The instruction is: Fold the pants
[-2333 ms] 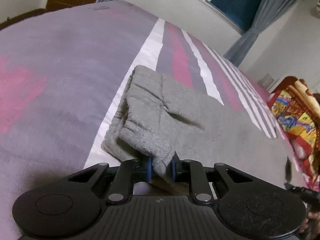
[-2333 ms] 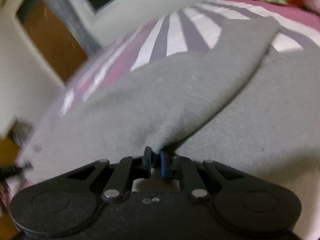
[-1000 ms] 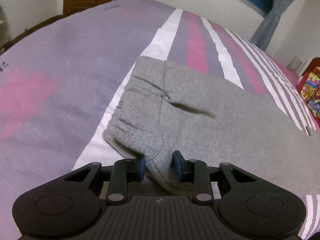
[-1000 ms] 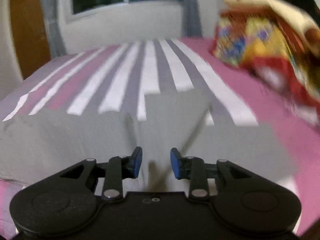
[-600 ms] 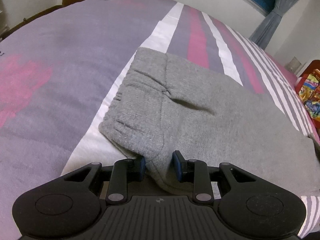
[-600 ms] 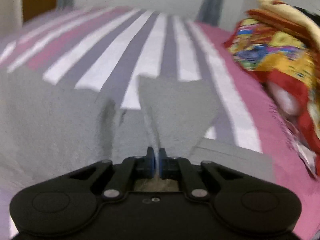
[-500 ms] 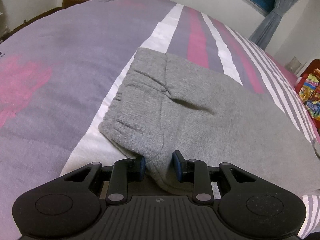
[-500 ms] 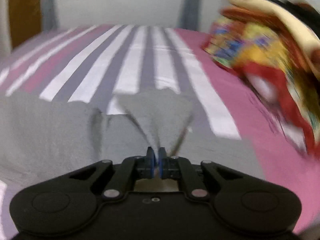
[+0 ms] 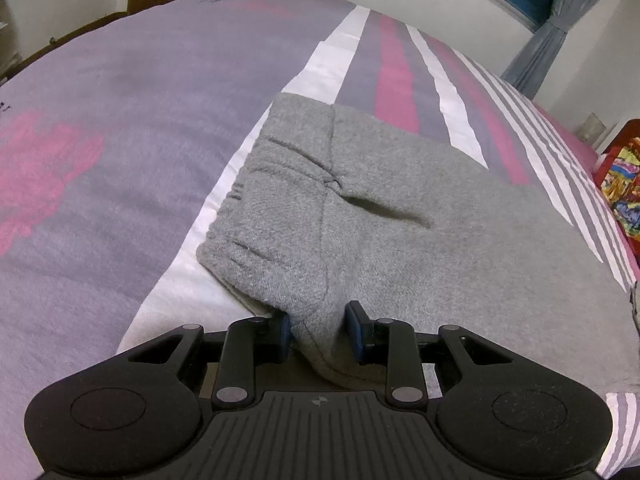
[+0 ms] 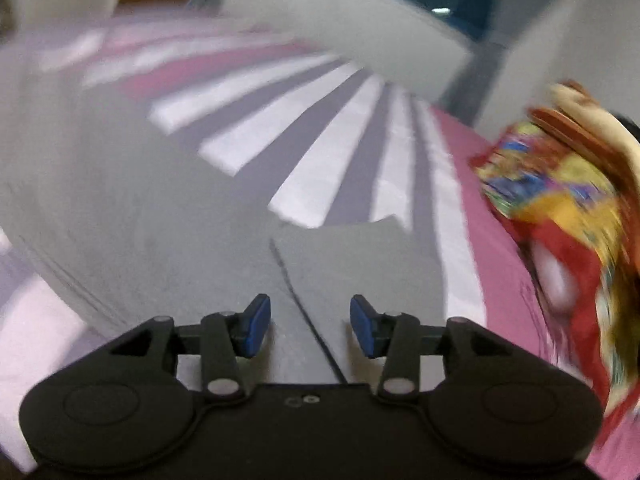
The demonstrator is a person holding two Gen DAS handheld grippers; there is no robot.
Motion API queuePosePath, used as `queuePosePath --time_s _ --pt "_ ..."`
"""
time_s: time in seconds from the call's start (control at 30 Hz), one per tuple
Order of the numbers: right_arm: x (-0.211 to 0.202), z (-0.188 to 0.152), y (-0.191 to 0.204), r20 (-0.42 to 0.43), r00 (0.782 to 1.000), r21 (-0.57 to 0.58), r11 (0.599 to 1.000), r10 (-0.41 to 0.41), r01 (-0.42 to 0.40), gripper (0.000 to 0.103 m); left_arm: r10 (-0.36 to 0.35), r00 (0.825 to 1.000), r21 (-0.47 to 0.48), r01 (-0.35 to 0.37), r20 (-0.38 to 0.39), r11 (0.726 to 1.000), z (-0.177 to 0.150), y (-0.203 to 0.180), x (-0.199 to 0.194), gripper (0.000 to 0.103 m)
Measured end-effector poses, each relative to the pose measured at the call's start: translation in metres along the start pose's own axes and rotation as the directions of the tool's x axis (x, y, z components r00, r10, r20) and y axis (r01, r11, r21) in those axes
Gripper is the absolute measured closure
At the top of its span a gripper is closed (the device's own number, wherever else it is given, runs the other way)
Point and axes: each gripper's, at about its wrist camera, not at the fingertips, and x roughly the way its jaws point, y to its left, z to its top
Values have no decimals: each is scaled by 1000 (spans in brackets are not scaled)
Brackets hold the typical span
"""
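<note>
My left gripper [image 9: 318, 330] pinches the grey knit pants [image 9: 400, 216] bunched between its pads; my right gripper [image 10: 310, 326] is opening above flat cloth, gripping nothing

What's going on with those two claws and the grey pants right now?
Left gripper pinching the waist end of the grey pants. Right gripper opening, pads clear of cloth. Colourful blanket beside, not blocking.

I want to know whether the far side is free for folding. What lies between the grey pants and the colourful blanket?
Only bare striped bedsheet separates the pants from the blanket, shown in the right wrist view.
</note>
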Motion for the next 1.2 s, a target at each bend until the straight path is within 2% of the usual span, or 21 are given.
queuePosePath --time_s 0.03,0.1,0.13,0.2,0.27,0.33,0.43,0.53,0.63,0.67,0.73,0.87,0.93,0.97,1.03,1.1,1.17,1.2 --pt "13 2 4 -32 999 -44 999 -27 26 63 -3 1000 -4 3 -1 1000 1 1 0 74" --pt "24 7 0 -50 998 -56 997 -48 45 95 -6 1000 -5 6 0 1000 0 2 1 74" --pt "21 10 -12 -39 998 7 999 -39 39 99 -8 1000 -3 8 2 1000 0 2 1 74" --pt "8 8 -38 33 997 152 987 -63 58 99 -11 1000 -2 11 6 1000 -2 3 1 74" --pt "-19 -1 -79 104 986 342 936 -127 84 99 -16 1000 -3 16 8 1000 -2 4 1 74" --pt "-39 -25 -113 134 980 517 854 -147 57 99 -18 1000 2 18 10 1000 -2 4 1 74" --pt "-60 -84 -155 163 976 748 663 -142 -28 99 -21 1000 2 21 7 1000 -3 5 1 74" --pt "-50 -140 -166 147 984 853 517 -98 -76 99 -20 1000 0 20 -2 1000 -2 4 2 74" --pt "-8 -180 -167 107 994 926 363 21 -107 99 -15 1000 -1 15 -11 1000 0 2 2 74" --pt "-1 -190 -165 107 993 938 326 40 -114 99 -13 1000 -1 13 -13 1000 1 2 3 74" --pt "-4 -193 -161 125 991 948 289 40 -131 99 -9 1000 -2 9 -16 1000 1 1 3 74" --pt "-31 -189 -156 170 985 939 300 15 -166 99 -7 1000 -4 7 -13 1000 1 0 4 74" --pt "-27 -190 -158 162 987 937 309 23 -161 99 -7 1000 -5 7 -12 1000 1 0 4 74" --pt "-21 -194 -158 145 989 944 295 42 -151 99 -8 1000 -6 8 -12 1000 1 0 4 74" --pt "-5 -203 -161 133 987 961 233 90 -151 99 -7 1000 -6 7 -14 1000 1 1 4 74" --pt "-11 -206 -164 170 982 968 174 81 -182 96 -5 1000 -4 5 -16 1000 2 0 4 74" --pt "-31 -214 -164 223 974 967 120 42 -226 81 -4 1000 -4 4 -14 1000 1 0 5 74" --pt "-35 -218 -164 236 971 966 95 43 -239 80 -5 1000 -7 5 -12 1000 1 0 5 74"
